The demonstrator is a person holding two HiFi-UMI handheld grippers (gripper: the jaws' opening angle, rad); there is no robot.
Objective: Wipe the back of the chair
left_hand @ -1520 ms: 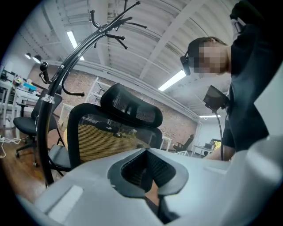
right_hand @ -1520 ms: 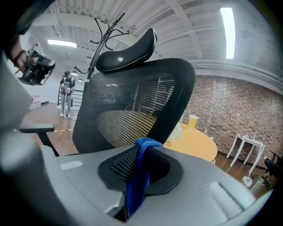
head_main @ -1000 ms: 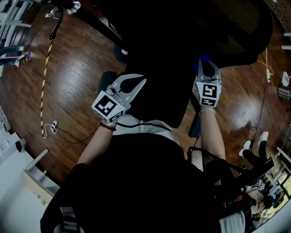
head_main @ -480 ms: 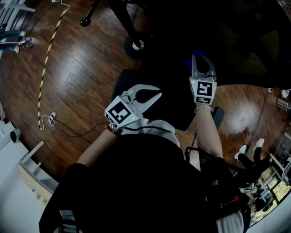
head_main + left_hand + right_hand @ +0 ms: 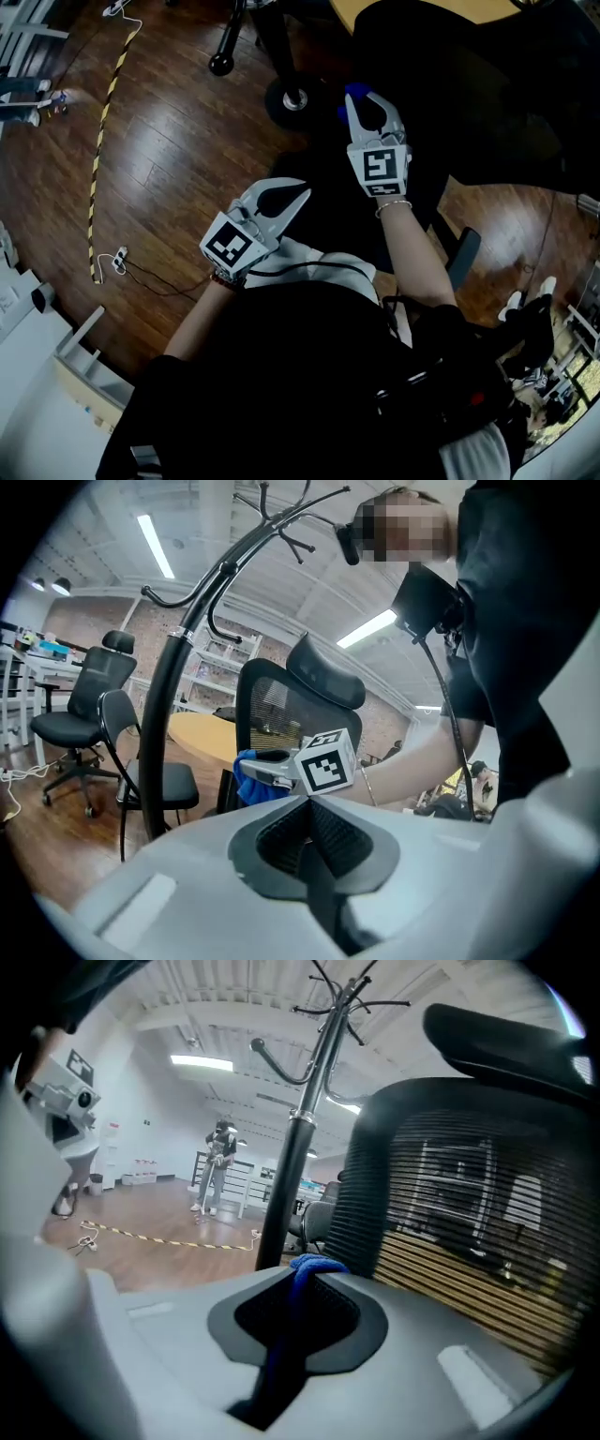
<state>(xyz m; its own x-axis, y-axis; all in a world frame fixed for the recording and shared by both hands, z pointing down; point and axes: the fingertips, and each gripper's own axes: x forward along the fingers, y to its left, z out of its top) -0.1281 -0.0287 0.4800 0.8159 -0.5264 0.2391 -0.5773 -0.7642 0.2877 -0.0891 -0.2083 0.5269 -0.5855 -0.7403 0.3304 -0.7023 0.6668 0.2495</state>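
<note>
Shows the left gripper (image 5: 308, 802) low and to the left of the coat stand (image 5: 174, 705), jaws pressed together with nothing between them. Finds the right gripper (image 5: 314, 1277) just right of that stand's pole, clamped on a blue cloth (image 5: 312, 1264) bunched at the jaw tips and trailing back down the slot. Places the chair back (image 5: 450, 1204) further right of the stand, close ahead of the cloth, with no telling whether in contact. Judges the cloth soft, light and limp: likely to fold over or drag out of the grip when rubbed on mesh, so best kept pinched deep at its middle with a wad left proud of the tips. Judges the back a different matter: rigid dark frame, springy mesh probably yielding under pressure, and very likely a swivel base apt to turn away from a push. Suggests steadying at the frame edge or under the headrest (image 5: 506, 1035), a job open to the empty left gripper, rather than on the mesh itself. Looks black throughout and upright, with a ribbed weave see-through enough to reveal pale slats behind. Carries a curved padded headrest on top. Reads, from the head view, only as a large dark mass to the right of what seems the stand's round foot.
</note>
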